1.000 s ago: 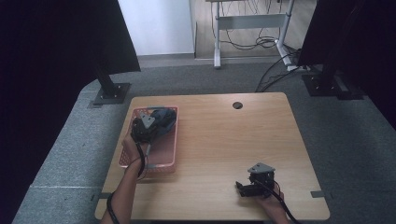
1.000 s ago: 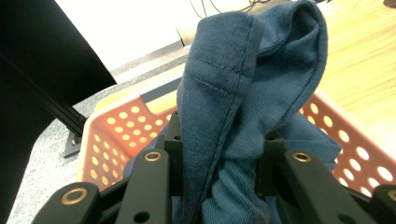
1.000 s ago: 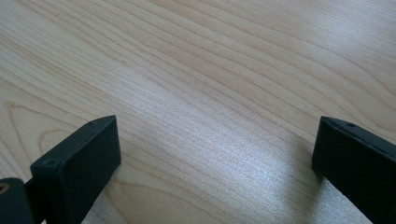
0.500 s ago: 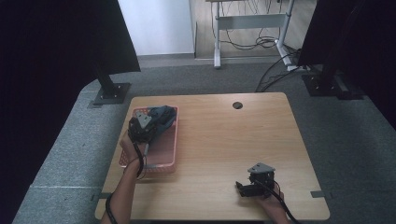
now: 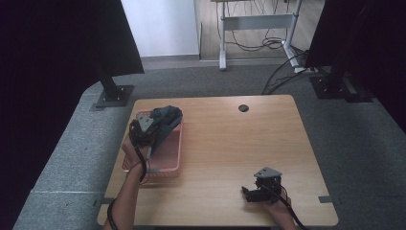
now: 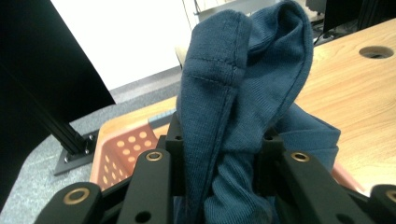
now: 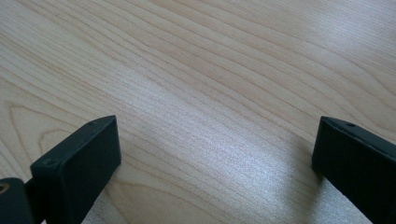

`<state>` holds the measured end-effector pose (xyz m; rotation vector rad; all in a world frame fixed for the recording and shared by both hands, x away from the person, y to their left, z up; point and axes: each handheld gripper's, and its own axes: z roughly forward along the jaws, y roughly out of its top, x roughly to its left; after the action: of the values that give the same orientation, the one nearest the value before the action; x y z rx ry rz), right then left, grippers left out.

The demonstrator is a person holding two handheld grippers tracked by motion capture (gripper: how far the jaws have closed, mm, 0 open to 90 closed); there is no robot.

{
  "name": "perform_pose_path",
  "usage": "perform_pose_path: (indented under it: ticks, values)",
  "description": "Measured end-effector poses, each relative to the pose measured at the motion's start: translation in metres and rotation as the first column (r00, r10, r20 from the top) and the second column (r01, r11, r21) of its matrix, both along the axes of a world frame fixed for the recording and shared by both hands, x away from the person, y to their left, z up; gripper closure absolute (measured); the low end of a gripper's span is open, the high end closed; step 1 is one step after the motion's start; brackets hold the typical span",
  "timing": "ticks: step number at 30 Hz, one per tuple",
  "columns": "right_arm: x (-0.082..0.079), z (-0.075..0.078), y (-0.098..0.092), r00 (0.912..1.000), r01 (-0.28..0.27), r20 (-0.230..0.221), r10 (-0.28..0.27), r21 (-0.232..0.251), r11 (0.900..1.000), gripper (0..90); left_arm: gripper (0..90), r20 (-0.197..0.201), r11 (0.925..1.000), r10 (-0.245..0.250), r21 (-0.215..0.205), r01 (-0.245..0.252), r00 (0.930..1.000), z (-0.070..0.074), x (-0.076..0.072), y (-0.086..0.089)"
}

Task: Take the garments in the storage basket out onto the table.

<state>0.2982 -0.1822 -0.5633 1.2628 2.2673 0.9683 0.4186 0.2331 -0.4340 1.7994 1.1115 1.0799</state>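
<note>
Here the wooden table (image 5: 215,143) is bearing a pink basket (image 5: 165,158) at its left, over which the left gripper (image 5: 146,132) is clamping a bunched blue cloth (image 6: 243,93); the right gripper (image 5: 256,191) is resting wide apart, holding nothing.

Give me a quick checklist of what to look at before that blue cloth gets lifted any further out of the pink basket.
1. Left hand-held gripper clamped on the blue cloth: ok.
2. Cloth fully clear of the pink basket: not ok; its lower folds hang at the basket.
3. Cloth snagged on the basket's holes: cannot tell.
4. Right hand-held gripper open and empty: ok.
5. Bare table free for laying the cloth: ok.
</note>
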Motion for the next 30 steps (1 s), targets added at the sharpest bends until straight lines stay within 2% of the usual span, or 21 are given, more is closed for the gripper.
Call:
perform_pose_path:
  ticks: [7,18,30]
  values:
    - [0.000,0.000,0.000,1.0000,0.001,-0.002,-0.001,0.001,1.000,0.8,66.5,0.022,0.9999,0.004,-0.010,-0.004,0.9998,0.007,-0.003,0.000]
    - [0.000,0.000,0.000,1.0000,0.001,-0.001,-0.001,0.001,1.000,0.8,66.4,0.058,0.9999,0.012,0.006,-0.013,0.9982,0.016,-0.012,0.000]
    - [0.000,0.000,0.000,1.0000,0.001,0.000,-0.001,0.002,1.000,0.8,66.4,0.105,0.9989,0.008,-0.046,-0.003,0.9944,0.026,-0.022,0.003]
